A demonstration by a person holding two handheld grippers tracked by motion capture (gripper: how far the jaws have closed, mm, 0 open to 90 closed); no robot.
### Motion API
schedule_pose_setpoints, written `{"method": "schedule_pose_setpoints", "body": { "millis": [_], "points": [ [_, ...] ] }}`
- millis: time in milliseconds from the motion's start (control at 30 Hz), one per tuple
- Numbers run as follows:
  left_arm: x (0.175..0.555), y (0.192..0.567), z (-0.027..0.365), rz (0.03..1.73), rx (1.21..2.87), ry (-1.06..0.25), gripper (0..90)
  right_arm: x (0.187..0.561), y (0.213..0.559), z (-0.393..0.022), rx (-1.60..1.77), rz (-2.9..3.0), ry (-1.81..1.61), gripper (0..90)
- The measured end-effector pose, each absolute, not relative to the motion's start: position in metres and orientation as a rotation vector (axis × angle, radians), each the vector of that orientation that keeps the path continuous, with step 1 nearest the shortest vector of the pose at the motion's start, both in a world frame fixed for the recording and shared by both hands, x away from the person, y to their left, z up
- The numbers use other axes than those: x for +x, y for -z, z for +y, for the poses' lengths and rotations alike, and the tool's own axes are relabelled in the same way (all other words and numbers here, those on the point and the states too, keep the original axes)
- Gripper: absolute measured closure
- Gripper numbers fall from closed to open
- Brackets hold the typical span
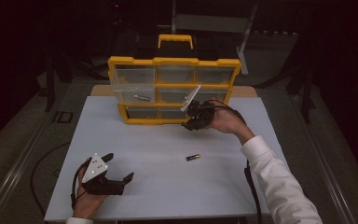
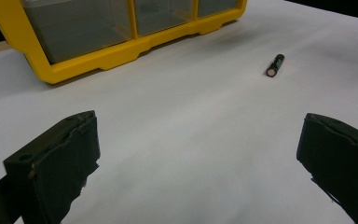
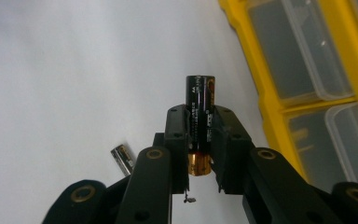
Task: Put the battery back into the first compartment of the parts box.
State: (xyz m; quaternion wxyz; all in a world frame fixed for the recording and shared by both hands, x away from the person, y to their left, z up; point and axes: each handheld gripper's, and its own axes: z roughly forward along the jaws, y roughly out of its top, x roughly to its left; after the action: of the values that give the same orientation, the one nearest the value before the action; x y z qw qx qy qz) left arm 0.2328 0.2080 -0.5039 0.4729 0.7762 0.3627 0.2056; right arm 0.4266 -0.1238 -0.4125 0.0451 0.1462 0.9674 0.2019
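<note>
Table layout around the organizer (image 1: 173, 91)

One battery (image 1: 193, 157) lies on the table (image 1: 168, 191) before it — another battery (image 1: 141, 97) in its left middle compartment.

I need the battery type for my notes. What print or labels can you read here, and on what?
Held battery: pale print and a small triangle sign on the black casing, too blurred to read.
Battery on the table: too small to read.
Organizer: no label readable.

A flat white surface (image 1: 158, 186) carries a yellow plastic organiser with clear drawers (image 1: 173, 88) and a small black cylindrical battery (image 1: 193, 157).
</note>
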Motion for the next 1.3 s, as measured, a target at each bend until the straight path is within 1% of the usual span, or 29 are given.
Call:
{"method": "schedule_pose_setpoints", "body": {
  "millis": [200,700,1300],
  "points": [
    [0.233,0.504,0.208,0.888,1.899,-0.504,0.1,0.429,0.402,-0.122,0.420,2.934,-0.655,77.2],
    [0.233,0.504,0.208,0.888,1.899,-0.504,0.1,0.433,0.384,-0.122,0.484,2.912,-0.692,77.1],
    [0.233,0.504,0.208,0.888,1.898,-0.504,0.1,0.439,0.357,-0.121,0.479,2.867,-0.833,77.2]
  ]
}}
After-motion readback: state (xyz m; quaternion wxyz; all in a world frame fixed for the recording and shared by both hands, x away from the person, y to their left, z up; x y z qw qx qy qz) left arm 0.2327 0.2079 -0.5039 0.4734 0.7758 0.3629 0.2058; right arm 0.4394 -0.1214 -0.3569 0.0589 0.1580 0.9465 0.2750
